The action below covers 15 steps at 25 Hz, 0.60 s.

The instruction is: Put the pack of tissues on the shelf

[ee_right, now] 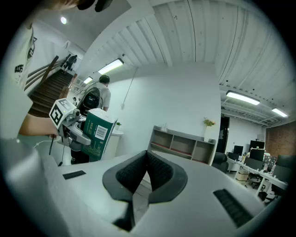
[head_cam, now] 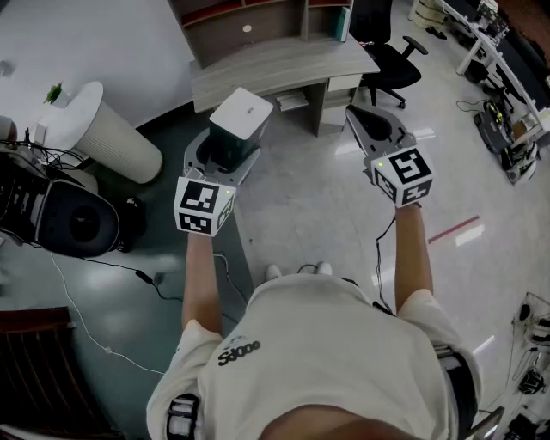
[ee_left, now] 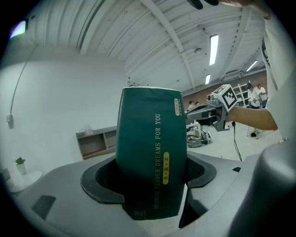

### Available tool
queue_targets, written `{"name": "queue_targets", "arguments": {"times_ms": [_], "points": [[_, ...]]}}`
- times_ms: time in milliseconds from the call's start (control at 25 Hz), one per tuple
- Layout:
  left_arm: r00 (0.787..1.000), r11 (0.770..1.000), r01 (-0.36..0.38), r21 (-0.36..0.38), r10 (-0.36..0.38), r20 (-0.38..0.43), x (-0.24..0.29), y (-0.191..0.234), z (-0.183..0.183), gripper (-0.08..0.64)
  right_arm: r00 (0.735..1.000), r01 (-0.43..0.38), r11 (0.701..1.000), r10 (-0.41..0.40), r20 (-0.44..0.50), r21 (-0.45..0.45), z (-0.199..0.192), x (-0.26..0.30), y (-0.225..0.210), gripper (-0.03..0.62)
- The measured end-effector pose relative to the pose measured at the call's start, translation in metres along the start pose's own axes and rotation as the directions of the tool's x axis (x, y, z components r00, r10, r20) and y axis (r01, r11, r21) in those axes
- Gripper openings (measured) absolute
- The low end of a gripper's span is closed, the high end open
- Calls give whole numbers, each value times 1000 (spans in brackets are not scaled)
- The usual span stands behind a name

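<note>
- The left gripper (head_cam: 225, 156) has its jaws set fairly wide, and their dark pads press on both sides of the pack of tissues (ee_left: 150, 152).
- The pack stands upright in that grip (dark green wrapper with gold print down one side, white on its top face in the head view). It is in the air over the floor, just near of the desk's (head_cam: 284, 69) left corner.
- The right gripper (head_cam: 375, 125) is to the right, well apart from the pack. Its jaws are brought together with nothing between them.
- The shelf (head_cam: 249, 21) is an open wooden unit along the far edge of the desk, against the white wall. The pack is well apart from it.
- A black office chair (head_cam: 391, 60) stands to the right of the desk.
- To the left is a white round table (head_cam: 94, 129) on a ribbed base, with a small plant (head_cam: 56, 93) on its top.
</note>
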<state>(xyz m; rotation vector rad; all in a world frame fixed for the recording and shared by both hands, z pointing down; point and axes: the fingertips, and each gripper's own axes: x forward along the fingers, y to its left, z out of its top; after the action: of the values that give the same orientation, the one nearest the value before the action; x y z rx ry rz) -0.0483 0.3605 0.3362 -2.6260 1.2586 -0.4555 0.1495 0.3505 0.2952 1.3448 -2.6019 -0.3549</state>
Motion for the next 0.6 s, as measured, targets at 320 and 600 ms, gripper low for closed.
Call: {"name": "queue_targets", "arguments": {"times_ms": [320, 600], "points": [[1000, 1000, -19, 3, 19, -21, 15, -18, 2, 380, 1000, -4, 1000, 5, 18, -15, -19, -9, -18, 6], [997, 998, -67, -10, 66, -47, 42, -38, 9, 380, 999, -37, 999, 37, 15, -38, -42, -18, -50, 6]]}}
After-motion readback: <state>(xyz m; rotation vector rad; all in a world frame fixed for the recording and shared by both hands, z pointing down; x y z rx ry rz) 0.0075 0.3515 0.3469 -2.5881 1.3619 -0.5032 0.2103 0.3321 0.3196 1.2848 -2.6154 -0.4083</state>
